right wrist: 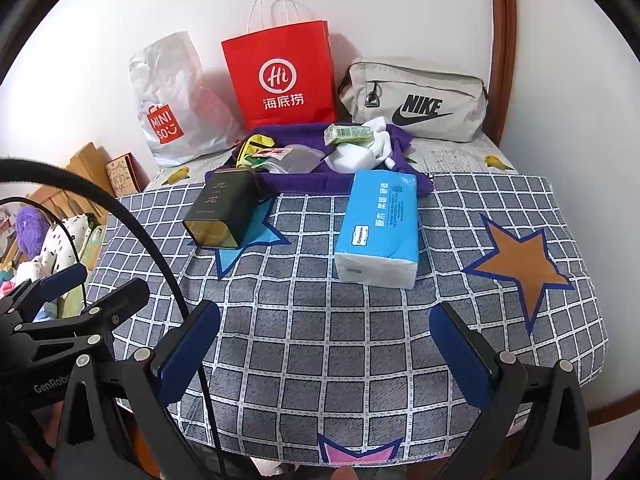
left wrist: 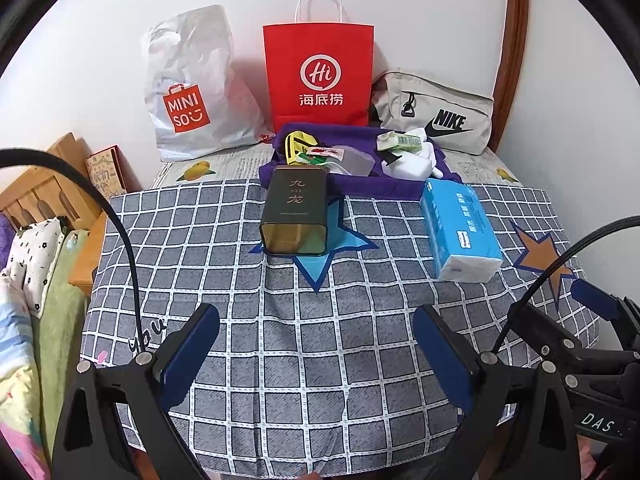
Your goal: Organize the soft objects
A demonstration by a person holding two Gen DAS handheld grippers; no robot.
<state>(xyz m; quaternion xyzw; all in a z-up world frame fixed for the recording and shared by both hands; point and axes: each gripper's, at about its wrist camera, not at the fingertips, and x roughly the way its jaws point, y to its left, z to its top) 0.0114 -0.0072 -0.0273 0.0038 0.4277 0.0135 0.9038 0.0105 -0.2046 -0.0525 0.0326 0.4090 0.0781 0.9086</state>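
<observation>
Right now I am holding both grippers, left gripper (left wrist: 316,344) and right gripper (right wrist: 324,340), fingers spread and empty, over the worktop's near edge; the blue tissue pack (right wrist: 378,226) is lying mid-worktop toward the right edge

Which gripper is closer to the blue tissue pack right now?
Right. The right gripper sits straight in front of the blue tissue pack; the left gripper is off to its left.

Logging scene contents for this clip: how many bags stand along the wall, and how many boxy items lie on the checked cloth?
Bags along the wall: 3, namely white Miniso plastic bag, red paper bag, beige Nike pouch.
Boxy items on the checked cloth: 2, namely dark tin, blue tissue pack.
Total: 5
</observation>
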